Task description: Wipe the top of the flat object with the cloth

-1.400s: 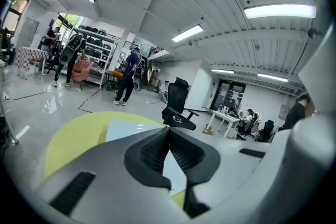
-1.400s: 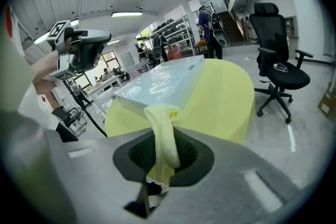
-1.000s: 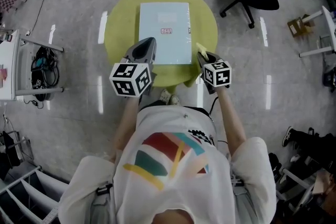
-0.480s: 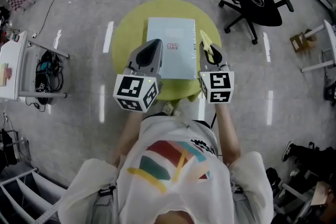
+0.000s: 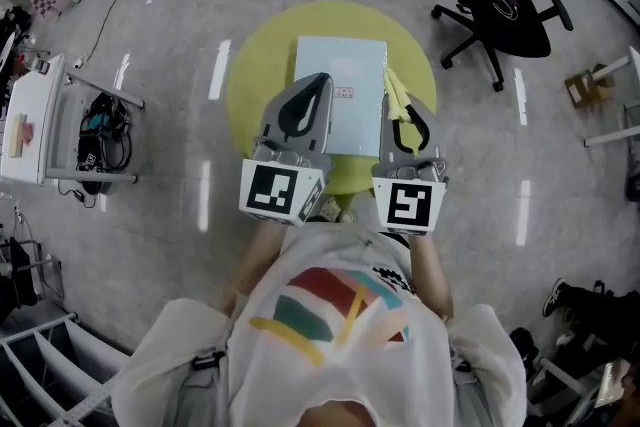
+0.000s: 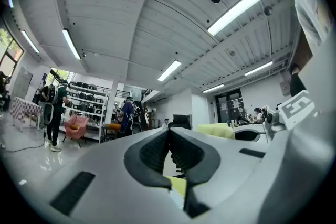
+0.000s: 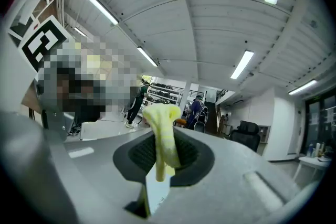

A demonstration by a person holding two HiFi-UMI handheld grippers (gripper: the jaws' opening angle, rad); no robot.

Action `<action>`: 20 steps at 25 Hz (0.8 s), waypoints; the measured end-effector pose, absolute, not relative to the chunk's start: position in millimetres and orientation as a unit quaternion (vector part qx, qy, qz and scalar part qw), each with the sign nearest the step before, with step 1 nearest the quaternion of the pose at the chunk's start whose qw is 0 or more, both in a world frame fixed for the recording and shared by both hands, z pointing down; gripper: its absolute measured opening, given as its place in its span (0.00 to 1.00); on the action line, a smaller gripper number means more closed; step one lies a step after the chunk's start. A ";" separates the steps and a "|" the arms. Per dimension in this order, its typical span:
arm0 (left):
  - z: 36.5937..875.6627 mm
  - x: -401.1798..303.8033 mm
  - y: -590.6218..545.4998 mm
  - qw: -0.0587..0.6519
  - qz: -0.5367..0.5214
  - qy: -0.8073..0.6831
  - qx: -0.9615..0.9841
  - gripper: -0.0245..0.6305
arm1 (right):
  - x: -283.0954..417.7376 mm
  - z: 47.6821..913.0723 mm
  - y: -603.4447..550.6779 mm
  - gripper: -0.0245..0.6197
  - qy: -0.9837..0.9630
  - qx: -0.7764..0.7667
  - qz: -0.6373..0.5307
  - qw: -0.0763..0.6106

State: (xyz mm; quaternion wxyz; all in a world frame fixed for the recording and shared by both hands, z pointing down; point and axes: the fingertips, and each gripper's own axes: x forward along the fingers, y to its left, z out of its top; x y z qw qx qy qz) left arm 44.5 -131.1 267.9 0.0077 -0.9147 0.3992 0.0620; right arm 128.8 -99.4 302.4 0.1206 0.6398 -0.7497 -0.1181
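A thin, pale blue rectangular flat object [image 5: 352, 105] lies on a round yellow-green table [image 5: 248, 90], just ahead of both grippers. The right gripper [image 5: 403, 113] is clamped on a soft, crumpled yellow cloth [image 5: 394, 91] that pokes past its tips, beside the object's right edge. The left gripper [image 5: 318, 83] overlaps the object's left edge, jaws together on nothing. Only the gripper views show the ribbed dark pads [image 6: 152, 152] and the ceiling strip lights [image 7: 247, 63].

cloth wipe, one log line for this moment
left gripper: shut, empty | right gripper: shut on cloth | cloth: held up, off the board | board: flat on yellow table
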 end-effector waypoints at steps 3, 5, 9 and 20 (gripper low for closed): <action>263.8 47.5 -128.0 0.024 0.061 0.399 -0.914 0.06 | 125.1 304.8 -97.6 0.08 -0.755 0.640 -0.099 0.102; 262.8 48.7 -128.0 0.030 0.060 0.398 -0.915 0.06 | 123.0 306.0 -97.3 0.08 -0.757 0.640 -0.091 0.097; 260.6 47.5 -129.4 0.037 0.058 0.401 -0.914 0.06 | 121.3 304.3 -97.1 0.08 -0.758 0.639 -0.088 0.097; 262.1 47.1 -128.4 0.035 0.049 0.401 -0.914 0.06 | 120.0 297.7 -96.0 0.08 -0.761 0.635 -0.097 0.087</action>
